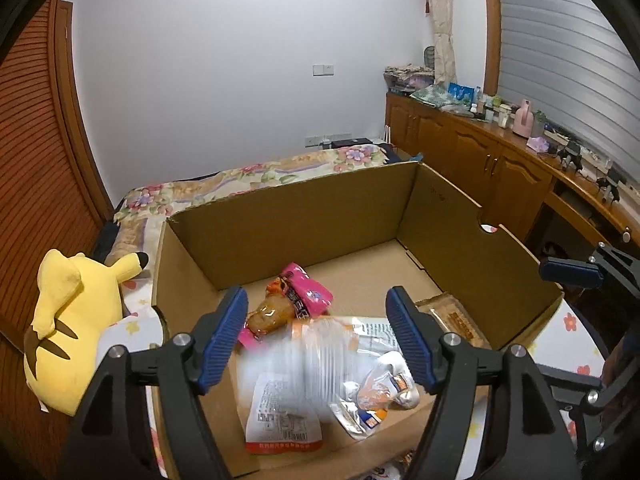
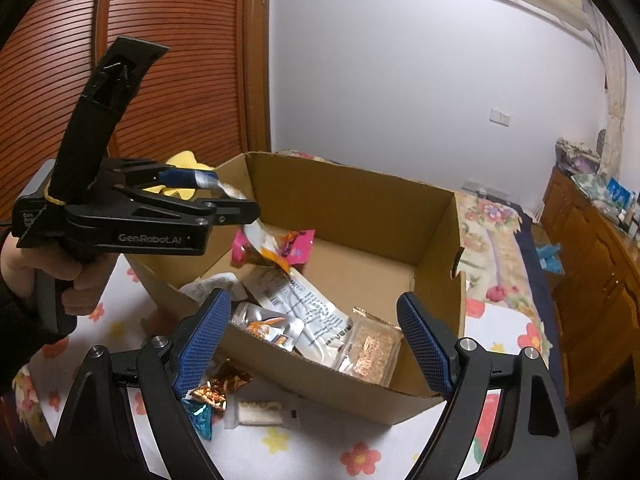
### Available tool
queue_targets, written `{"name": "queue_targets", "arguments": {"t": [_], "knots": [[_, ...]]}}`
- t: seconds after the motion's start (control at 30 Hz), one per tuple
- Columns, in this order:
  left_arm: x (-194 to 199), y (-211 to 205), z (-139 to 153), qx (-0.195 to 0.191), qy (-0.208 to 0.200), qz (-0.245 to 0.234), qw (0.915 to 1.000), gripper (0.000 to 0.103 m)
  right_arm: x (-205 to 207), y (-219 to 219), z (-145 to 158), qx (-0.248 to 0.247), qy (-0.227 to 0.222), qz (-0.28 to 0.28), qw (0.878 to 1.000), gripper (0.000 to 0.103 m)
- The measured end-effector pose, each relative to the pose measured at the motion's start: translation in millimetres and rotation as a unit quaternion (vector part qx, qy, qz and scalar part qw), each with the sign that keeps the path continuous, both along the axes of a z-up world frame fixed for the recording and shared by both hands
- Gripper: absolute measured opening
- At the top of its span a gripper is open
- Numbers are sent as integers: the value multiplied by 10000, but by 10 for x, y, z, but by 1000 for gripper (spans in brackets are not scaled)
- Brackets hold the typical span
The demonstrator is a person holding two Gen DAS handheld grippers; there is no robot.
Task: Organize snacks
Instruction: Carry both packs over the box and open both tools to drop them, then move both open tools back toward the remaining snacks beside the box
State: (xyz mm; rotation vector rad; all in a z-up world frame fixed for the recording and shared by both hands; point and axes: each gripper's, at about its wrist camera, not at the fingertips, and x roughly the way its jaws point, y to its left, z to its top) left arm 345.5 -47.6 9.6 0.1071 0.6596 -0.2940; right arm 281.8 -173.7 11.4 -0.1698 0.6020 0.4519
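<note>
An open, brown corrugated cardboard box [image 2: 352, 216] sits on a flower-print cloth [image 2: 360, 456] and holds a loose heap of snack packets. Over its near-left corner, the left gripper [image 1: 318, 336] hangs with ribbed blue pads parted. A crinkly clear-and-white snack pouch [image 1: 320, 364], blurred, sits between the pads, and whether they still touch it cannot be told. Inside the box, at ten o'clock of the pouch, lies a glossy pink wrapper [image 1: 306, 290] over a brownish snack. At two o'clock lies a flat tan packet [image 1: 456, 320]. The right gripper [image 2: 316, 344] hovers at the box's near wall, its jaws spread wide with nothing between them. Foil-wrapped candies [image 2: 214, 398] and a small white sachet [image 2: 260, 414] lie on the cloth just outside the box. A soft yellow plush toy [image 1: 72, 320] rests at nine o'clock of the box.
</note>
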Motion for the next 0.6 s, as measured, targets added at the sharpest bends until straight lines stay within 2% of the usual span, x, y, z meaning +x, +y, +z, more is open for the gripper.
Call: {"name": "queue_targets", "arguments": {"t": [0.6], "knots": [[-848, 309, 89, -127, -302, -69, 9994, 74, -482, 97, 90, 72, 40, 57, 10000, 87]]}}
